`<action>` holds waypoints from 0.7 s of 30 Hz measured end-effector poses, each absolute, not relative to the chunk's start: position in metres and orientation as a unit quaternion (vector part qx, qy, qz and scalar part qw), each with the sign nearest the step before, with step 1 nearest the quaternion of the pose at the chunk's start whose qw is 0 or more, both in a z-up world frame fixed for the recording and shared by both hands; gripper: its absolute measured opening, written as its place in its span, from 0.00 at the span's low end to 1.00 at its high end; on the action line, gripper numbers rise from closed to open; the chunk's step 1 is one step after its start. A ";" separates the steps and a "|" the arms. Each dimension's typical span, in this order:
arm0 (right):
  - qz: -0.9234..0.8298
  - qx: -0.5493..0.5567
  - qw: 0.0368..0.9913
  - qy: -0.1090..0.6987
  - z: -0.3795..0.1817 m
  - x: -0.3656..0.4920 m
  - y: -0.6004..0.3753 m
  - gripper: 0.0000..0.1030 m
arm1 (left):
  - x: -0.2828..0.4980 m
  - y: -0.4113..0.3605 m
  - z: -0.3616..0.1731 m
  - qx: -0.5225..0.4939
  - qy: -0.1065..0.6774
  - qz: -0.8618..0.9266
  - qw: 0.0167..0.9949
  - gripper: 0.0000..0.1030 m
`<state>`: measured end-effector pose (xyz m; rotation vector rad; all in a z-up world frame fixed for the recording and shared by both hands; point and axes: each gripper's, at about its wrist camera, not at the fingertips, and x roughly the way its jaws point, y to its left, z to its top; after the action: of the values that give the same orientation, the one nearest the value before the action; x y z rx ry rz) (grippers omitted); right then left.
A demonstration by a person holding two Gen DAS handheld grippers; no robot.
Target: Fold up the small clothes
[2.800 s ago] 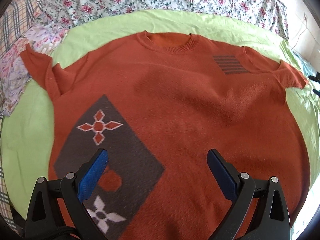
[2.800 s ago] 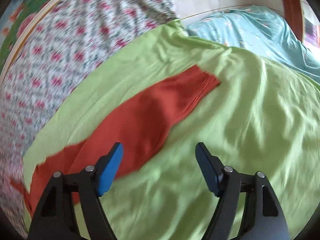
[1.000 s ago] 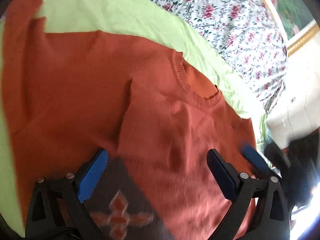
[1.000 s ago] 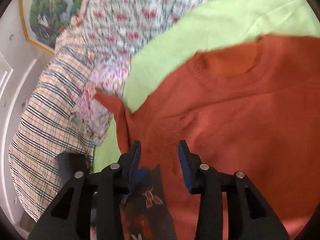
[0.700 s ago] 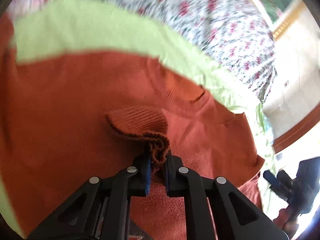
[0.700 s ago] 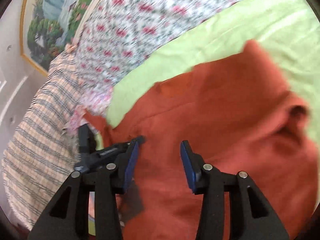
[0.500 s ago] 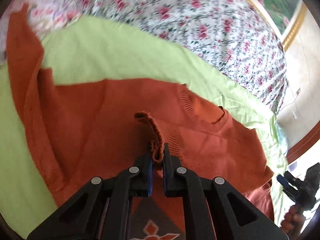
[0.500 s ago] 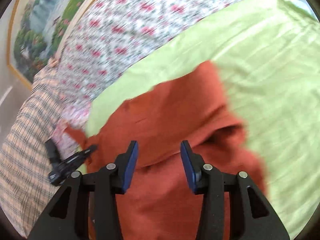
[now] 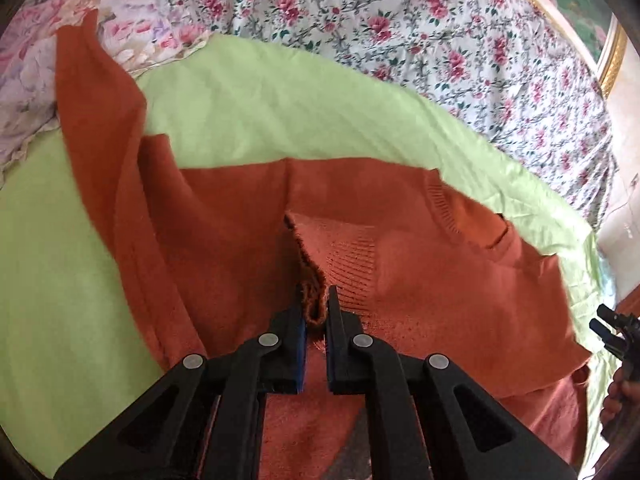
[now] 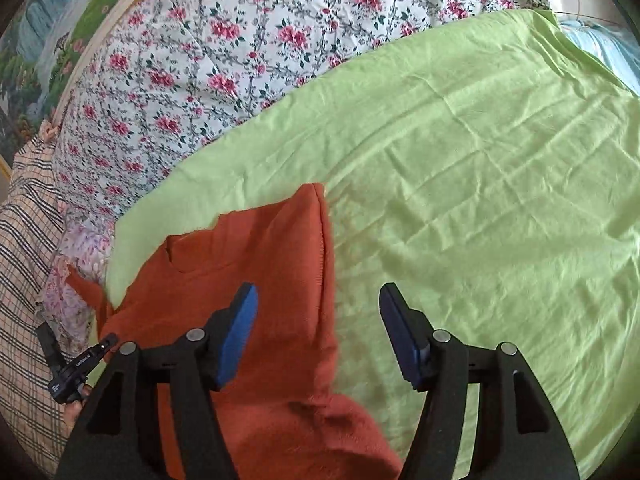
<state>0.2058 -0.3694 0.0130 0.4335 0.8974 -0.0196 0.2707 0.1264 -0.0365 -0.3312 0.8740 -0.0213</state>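
Note:
An orange sweater (image 9: 432, 280) lies on a green sheet (image 9: 280, 112). Its right sleeve is folded across the chest. My left gripper (image 9: 314, 312) is shut on that sleeve's ribbed cuff (image 9: 312, 300), just above the sweater's middle. The other sleeve (image 9: 96, 112) stretches out to the far left. In the right wrist view the sweater (image 10: 272, 280) shows a straight folded edge at its right side. My right gripper (image 10: 318, 332) is open and empty, above that edge and the green sheet (image 10: 480, 200).
A floral quilt (image 9: 400, 20) lies beyond the sheet, also in the right wrist view (image 10: 240, 40). A plaid cloth (image 10: 24, 260) and a floral pillow (image 9: 24, 64) lie at the left. A light blue cloth (image 10: 600, 48) lies at far right.
My left gripper shut on the sleeve cuff and carried it across the chest. My right gripper let go, opened wide and swung right over the sweater's folded edge.

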 end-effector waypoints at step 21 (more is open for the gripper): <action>-0.004 0.118 0.861 0.495 -0.039 0.262 -0.372 0.10 | 0.274 0.099 -0.056 -0.135 0.442 -0.031 0.886 0.05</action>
<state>0.2619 -0.3717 -0.0386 0.2481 1.0384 -0.0092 0.2739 0.0992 -0.0559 -0.2817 0.9192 -0.0638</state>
